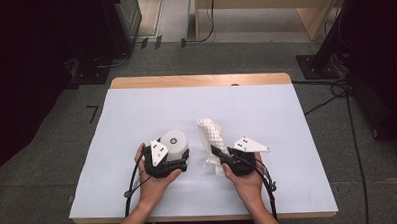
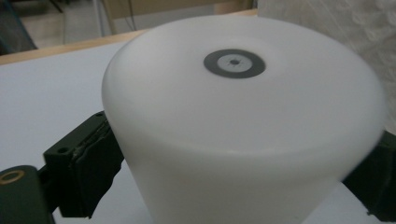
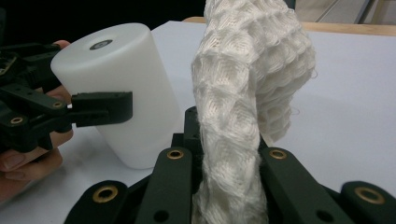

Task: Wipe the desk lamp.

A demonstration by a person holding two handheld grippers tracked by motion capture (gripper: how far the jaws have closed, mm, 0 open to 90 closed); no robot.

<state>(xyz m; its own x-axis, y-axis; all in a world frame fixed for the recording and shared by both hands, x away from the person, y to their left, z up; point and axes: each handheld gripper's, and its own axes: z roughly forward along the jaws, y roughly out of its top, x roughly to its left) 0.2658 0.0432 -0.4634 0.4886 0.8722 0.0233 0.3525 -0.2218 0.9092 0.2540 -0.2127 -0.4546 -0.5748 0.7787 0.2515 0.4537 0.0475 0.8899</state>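
While the smooth white plastic cylinder [image 1: 174,144] stands tilted near the middle of the white sheet-covered table [image 1: 136,114], the left gripper [image 1: 174,160] clasps it low on its sides, one black jaw on each flank. Just beside it, to the right, the right gripper [image 1: 215,152] has its jaws pressed together on a white waffle-knit cloth [image 1: 211,134], which rises bunched above them and droops at its top. Cylinder and cloth sit near each other without touching, and nothing else lies on the sheet between or around them. Beyond the far wooden edge of the table are grey floor, cables [image 1: 336,89] and dark equipment stands.

From the left gripper view, the cylinder's flat top shows a small grey ring [image 2: 234,63], with the cloth [image 2: 345,23] at the upper right corner. From the right gripper view, the cloth's honeycomb weave [image 3: 243,93] is plain, and the left gripper's jaw is seen flat against the cylinder's [image 3: 121,88] wall, with fingers [image 3: 28,161] of the left hand below it.
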